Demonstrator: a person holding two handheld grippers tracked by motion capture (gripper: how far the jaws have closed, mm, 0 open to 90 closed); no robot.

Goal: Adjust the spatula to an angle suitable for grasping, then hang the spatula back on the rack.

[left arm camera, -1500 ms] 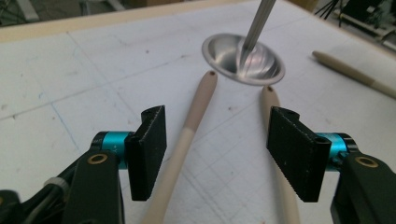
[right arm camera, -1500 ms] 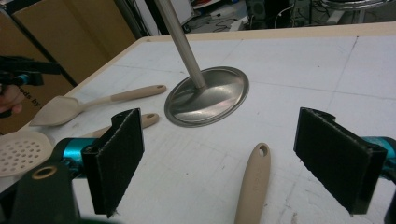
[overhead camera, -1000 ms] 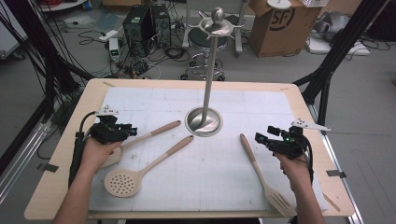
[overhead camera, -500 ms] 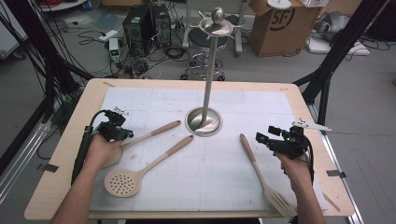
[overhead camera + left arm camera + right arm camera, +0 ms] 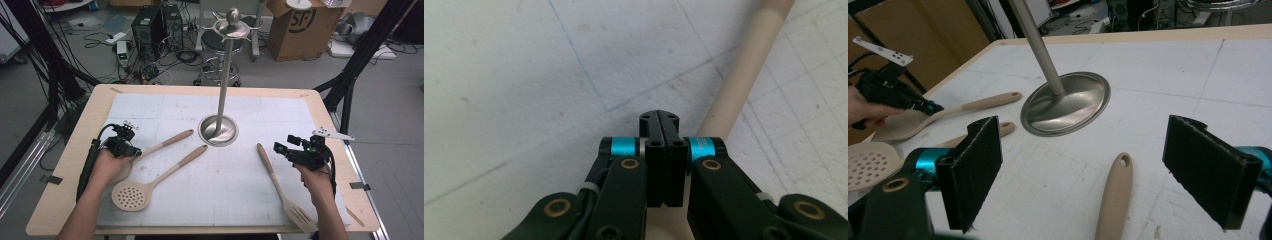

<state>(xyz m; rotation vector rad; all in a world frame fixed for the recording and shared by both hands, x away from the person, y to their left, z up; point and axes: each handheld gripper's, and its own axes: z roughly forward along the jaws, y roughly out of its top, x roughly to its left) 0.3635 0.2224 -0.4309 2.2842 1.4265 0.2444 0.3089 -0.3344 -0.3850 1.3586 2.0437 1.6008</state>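
Left of the steel stand, the left gripper is clamped on a wooden spoon's neck, ready to lift; the right gripper gapes

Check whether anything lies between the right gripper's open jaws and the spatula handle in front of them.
Nothing visible does. The right gripper has its jaws open, and the spatula handle lies on bare mat just ahead, between them. The stand base sits farther off.

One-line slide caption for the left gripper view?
Left tool, jaws just closed with nothing between, over the wooden spoon handle on the white mat.
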